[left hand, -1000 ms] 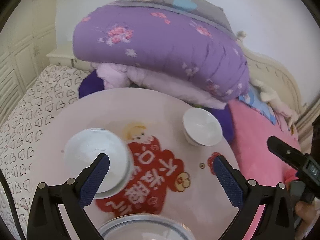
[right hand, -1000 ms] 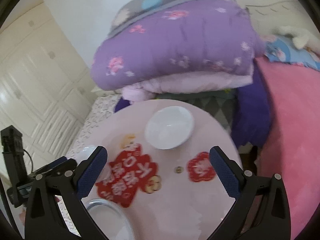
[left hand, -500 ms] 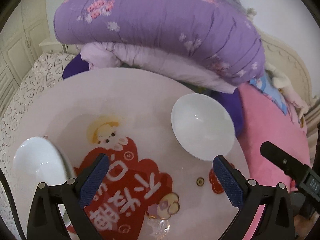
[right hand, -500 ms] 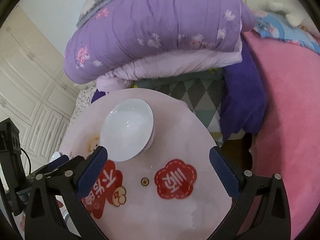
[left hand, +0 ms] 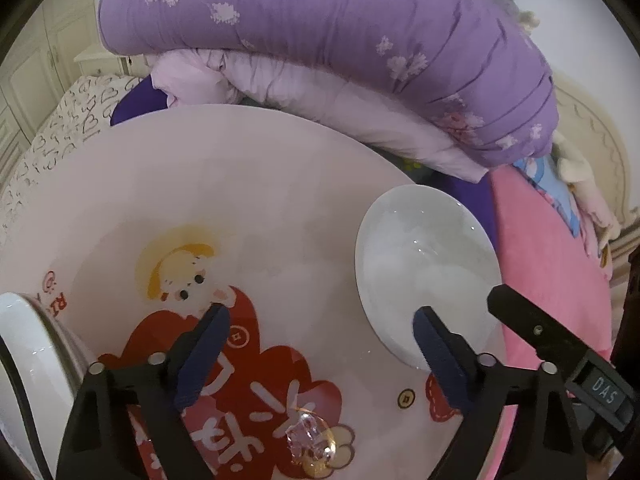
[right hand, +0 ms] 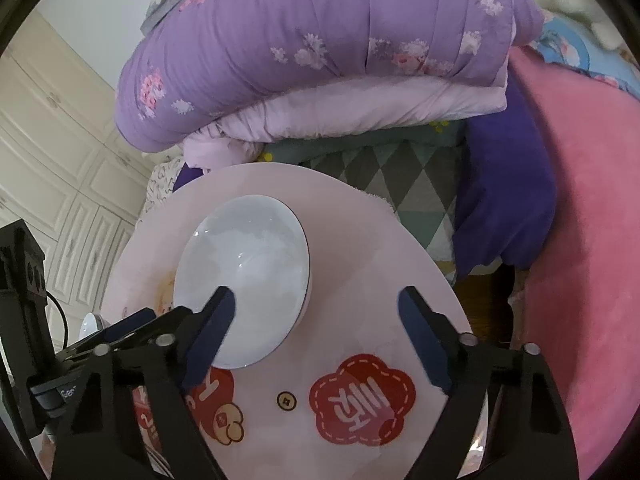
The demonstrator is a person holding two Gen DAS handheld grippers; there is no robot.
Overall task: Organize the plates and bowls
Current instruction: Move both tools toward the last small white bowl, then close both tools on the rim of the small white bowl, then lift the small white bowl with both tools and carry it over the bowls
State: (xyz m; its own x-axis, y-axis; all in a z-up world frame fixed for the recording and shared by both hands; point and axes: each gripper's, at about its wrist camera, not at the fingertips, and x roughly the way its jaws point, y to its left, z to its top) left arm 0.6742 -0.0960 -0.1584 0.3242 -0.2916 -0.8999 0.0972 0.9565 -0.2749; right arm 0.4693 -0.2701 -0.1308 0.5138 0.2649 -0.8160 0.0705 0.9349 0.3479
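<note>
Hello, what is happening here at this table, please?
A person holds a two-finger claw in each hand over a round pink table and is sorting white dishes. Both claws are open and hold nothing. The right claw is at the white bowl near the table's far right edge, with one finger in front of its rim. The left claw hovers over the red cartoon print. Another white dish sits at the table's left edge.

Bare table lies ahead between the left jaws. A white bowl blocks the right jaw; folded quilts wall off the far edge.
</note>
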